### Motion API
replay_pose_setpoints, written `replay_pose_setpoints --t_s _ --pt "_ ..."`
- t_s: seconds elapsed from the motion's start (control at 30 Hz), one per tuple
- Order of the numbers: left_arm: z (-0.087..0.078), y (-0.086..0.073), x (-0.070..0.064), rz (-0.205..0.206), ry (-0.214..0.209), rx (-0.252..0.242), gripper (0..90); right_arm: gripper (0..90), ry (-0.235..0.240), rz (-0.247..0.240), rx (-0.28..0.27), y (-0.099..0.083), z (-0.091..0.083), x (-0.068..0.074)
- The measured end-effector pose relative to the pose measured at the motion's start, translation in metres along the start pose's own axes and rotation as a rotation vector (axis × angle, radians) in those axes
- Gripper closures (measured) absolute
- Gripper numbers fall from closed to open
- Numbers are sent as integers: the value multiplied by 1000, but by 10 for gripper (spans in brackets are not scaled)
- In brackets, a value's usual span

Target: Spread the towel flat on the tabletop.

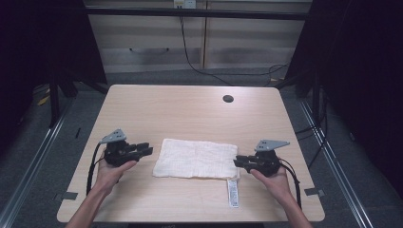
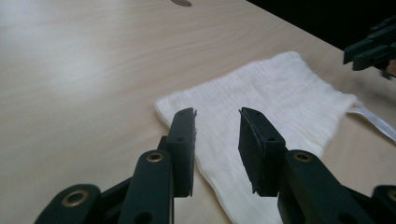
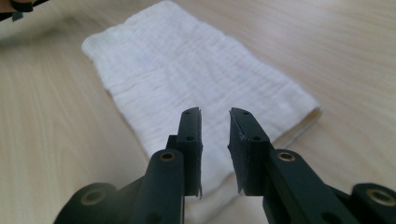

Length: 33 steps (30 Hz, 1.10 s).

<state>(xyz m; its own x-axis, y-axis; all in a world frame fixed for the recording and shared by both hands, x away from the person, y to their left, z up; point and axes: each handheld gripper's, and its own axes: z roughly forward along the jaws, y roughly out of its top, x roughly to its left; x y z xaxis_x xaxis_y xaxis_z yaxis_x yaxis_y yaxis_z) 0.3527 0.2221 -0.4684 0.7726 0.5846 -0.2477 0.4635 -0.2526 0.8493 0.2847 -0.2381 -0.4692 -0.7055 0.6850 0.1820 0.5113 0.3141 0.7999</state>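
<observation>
Folded towel (image 1: 196, 159) flanked by two parted, empty claws

Each short edge is best pinched squarely by left claw (image 1: 144, 150) and right claw (image 1: 238, 161) (both layers together).

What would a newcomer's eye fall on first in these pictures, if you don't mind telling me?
First, the folded white towel lying flat near the front middle of the wooden table, with its label strip sticking out at the front right corner. Next, the two black claws flanking it: the left claw at its left edge and the right claw at its right edge, both open and holding nothing.
</observation>
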Motion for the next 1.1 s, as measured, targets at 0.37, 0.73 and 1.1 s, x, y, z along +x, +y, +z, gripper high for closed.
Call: replay_pose_setpoints --t_s 0.37,0.73,1.1 --pt "68 -10 -6 95 31 210 770 787 -57 18 123 10 64 -24" --pt "38 -27 -14 48 25 224 752 749 -20 -20 142 6 69 -6" --pt "17 -43 -20 36 -44 206 673 783 -21 -46 87 21 50 1"
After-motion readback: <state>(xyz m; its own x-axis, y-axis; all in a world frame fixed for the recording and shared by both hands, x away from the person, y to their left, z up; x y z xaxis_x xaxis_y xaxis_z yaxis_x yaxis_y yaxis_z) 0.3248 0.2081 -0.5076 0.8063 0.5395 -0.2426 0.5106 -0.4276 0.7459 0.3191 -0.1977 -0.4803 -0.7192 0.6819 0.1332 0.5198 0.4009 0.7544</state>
